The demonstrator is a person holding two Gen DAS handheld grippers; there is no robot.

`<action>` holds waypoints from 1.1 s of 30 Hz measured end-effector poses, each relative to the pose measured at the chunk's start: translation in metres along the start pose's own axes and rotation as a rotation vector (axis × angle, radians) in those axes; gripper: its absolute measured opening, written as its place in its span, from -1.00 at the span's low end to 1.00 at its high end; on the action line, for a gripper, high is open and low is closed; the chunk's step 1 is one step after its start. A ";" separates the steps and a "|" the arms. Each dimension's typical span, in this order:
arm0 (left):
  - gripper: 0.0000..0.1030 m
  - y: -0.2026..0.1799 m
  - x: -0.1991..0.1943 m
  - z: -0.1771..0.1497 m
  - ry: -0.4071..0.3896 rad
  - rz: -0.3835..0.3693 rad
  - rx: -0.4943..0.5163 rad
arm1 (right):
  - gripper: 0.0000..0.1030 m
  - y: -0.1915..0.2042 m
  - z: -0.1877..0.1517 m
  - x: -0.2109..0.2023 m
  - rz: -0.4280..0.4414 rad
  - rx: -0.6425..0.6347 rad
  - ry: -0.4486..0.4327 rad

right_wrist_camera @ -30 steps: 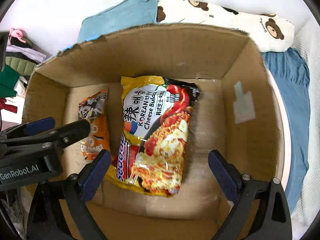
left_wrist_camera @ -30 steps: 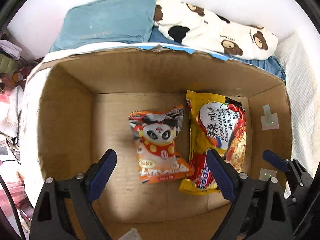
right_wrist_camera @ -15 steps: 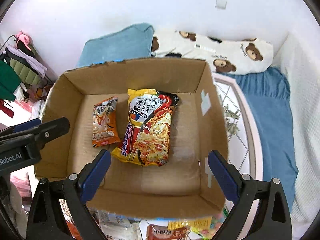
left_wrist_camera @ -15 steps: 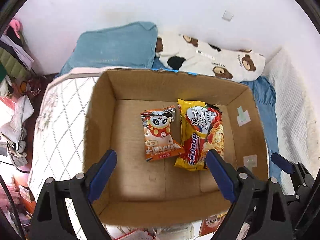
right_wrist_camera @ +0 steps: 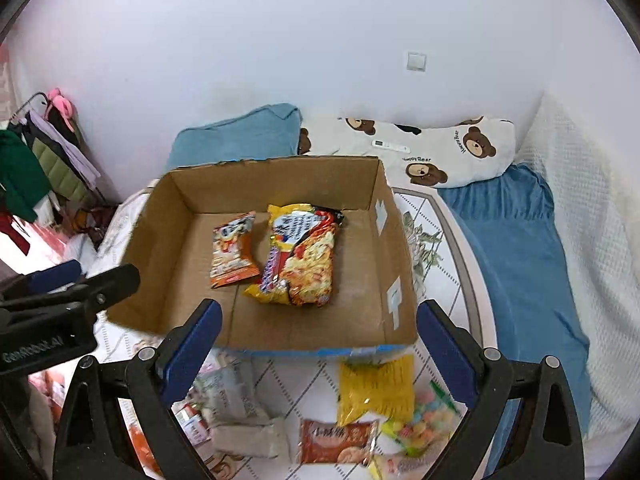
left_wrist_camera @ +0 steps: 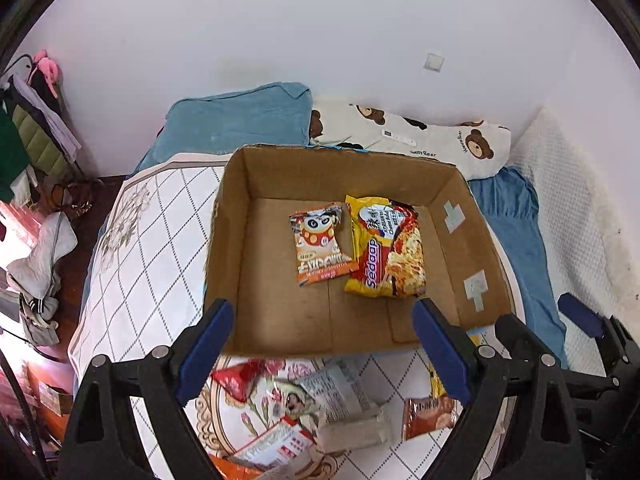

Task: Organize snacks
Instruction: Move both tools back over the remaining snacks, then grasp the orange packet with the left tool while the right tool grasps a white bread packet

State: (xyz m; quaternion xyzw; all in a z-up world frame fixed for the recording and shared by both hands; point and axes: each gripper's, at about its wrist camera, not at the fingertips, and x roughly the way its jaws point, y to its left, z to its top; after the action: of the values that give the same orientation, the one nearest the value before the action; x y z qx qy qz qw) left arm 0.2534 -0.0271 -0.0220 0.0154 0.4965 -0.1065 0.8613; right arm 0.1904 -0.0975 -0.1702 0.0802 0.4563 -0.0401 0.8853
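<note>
An open cardboard box (left_wrist_camera: 228,240) (right_wrist_camera: 164,216) rests on the bed. Inside lie an orange panda snack packet (left_wrist_camera: 322,246) (right_wrist_camera: 234,252) and a yellow noodle packet (left_wrist_camera: 386,252) (right_wrist_camera: 302,260), side by side. My left gripper (left_wrist_camera: 320,348) hangs open above the box's near edge, with nothing between its blue pads. Held just as high, my right gripper (right_wrist_camera: 318,346) is open and empty too. On the bedspread in front of the box lie several loose snacks: a red pouch (left_wrist_camera: 240,380), a grey packet (right_wrist_camera: 248,438), a brown biscuit packet (left_wrist_camera: 430,418) (right_wrist_camera: 338,440), a yellow bag (right_wrist_camera: 376,388) and colourful candies (right_wrist_camera: 420,428).
A blue pillow (left_wrist_camera: 236,124) and a bear-print pillow (left_wrist_camera: 424,140) lie behind the box against the white wall. Blue bedding (right_wrist_camera: 516,252) covers the right side. Clothes hang on a rack (right_wrist_camera: 36,168) at the left. The left gripper's side (right_wrist_camera: 60,304) shows in the right wrist view.
Both grippers have risen and pulled back out of the box, still open. The box looks smaller, and the loose snacks in front of it have come into view.
</note>
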 end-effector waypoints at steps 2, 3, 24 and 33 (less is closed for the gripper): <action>0.78 0.004 -0.006 -0.010 0.006 -0.007 -0.010 | 0.93 -0.002 -0.012 -0.005 0.035 0.024 0.016; 0.78 0.006 -0.008 -0.016 0.011 -0.009 -0.014 | 0.93 -0.003 -0.018 -0.005 0.049 0.034 0.032; 0.78 0.102 0.096 -0.211 0.531 0.121 -0.067 | 0.88 0.001 -0.173 0.153 0.249 0.580 0.607; 0.78 0.097 0.126 -0.227 0.586 0.130 -0.069 | 0.62 0.047 -0.167 0.164 0.117 0.195 0.594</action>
State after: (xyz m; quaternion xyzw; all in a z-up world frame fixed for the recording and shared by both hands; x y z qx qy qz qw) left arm 0.1399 0.0765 -0.2529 0.0478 0.7251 -0.0254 0.6866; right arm 0.1586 -0.0212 -0.3944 0.1991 0.6834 -0.0074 0.7023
